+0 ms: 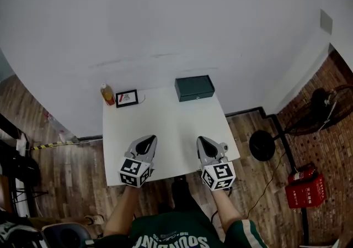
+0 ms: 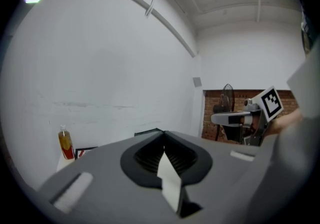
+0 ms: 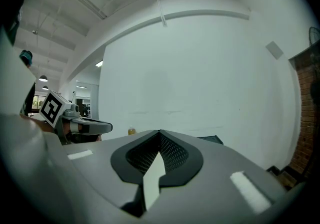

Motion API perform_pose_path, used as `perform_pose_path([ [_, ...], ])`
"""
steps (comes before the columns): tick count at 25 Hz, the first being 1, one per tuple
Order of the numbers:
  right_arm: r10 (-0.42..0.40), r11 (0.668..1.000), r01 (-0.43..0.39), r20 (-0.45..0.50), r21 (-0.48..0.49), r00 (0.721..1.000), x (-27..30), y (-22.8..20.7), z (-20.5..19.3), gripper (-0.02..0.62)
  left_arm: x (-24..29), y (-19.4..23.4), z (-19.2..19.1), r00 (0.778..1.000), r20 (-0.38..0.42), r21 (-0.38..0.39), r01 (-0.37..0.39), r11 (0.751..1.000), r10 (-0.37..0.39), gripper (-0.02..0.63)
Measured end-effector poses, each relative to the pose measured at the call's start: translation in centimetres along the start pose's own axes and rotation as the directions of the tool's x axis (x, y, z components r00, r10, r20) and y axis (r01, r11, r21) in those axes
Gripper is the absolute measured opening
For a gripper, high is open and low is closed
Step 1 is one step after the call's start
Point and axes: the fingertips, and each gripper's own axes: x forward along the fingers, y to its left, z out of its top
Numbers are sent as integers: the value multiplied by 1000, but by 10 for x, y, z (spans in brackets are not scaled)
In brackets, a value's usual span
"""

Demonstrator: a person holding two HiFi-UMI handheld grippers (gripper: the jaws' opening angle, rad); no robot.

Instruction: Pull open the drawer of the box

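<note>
Both grippers empty, jaws together - left gripper point(image 1: 148, 141) and right gripper point(image 1: 203, 142) sit side by side at the near edge of the white table point(image 1: 165, 122). Dark green box point(image 1: 194, 88) at far right edge - well apart from both. Bottle point(image 1: 107, 94) at far left corner.

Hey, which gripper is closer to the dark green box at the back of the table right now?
Right. The right gripper is by the near edge of the table, almost straight in front of the dark green box; the left gripper is level with it but farther left.
</note>
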Motion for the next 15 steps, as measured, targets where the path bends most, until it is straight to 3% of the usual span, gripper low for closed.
perform_pose_path([
  [15,28,999,-27,-25,19,999,135,-97,15,2,144,69,25,999,-48,-11,-23,1000,22,52],
])
